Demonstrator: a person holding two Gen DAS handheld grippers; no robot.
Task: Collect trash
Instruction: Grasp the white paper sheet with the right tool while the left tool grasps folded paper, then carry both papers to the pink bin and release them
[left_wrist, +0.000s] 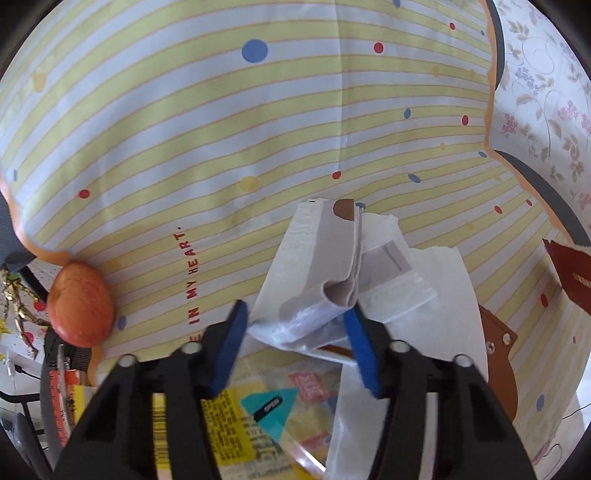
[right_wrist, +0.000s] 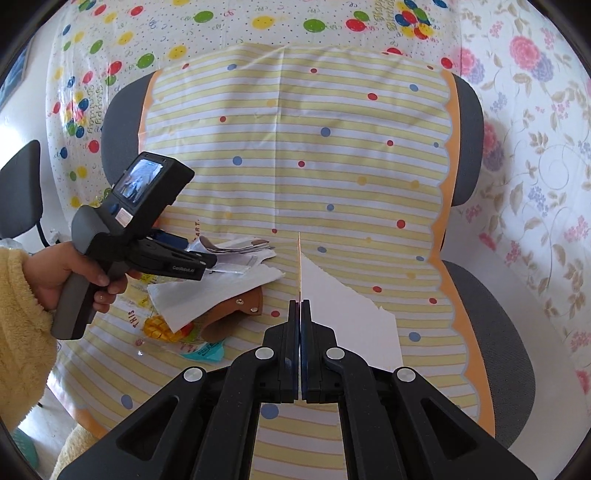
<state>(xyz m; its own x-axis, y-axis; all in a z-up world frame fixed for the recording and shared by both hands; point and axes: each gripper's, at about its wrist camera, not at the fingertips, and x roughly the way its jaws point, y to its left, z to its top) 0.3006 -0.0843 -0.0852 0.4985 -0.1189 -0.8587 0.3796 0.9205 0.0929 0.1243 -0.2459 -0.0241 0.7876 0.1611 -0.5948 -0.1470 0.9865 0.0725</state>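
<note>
Wrappers (left_wrist: 325, 280) betw. left claw (left_wrist: 295, 332) pads

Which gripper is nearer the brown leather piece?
Left. The left gripper hangs just above the trash pile covering the brown leather piece; the right gripper, shut on a white paper sheet, sits beside it.

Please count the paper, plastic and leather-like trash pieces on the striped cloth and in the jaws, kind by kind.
white paper sheets: 2 (one in the pile, one in the shut jaws of the right gripper)
grey folded packet: 1
brown riveted piece: 1
printed plastic wrapper: 1
Total: 5
</note>
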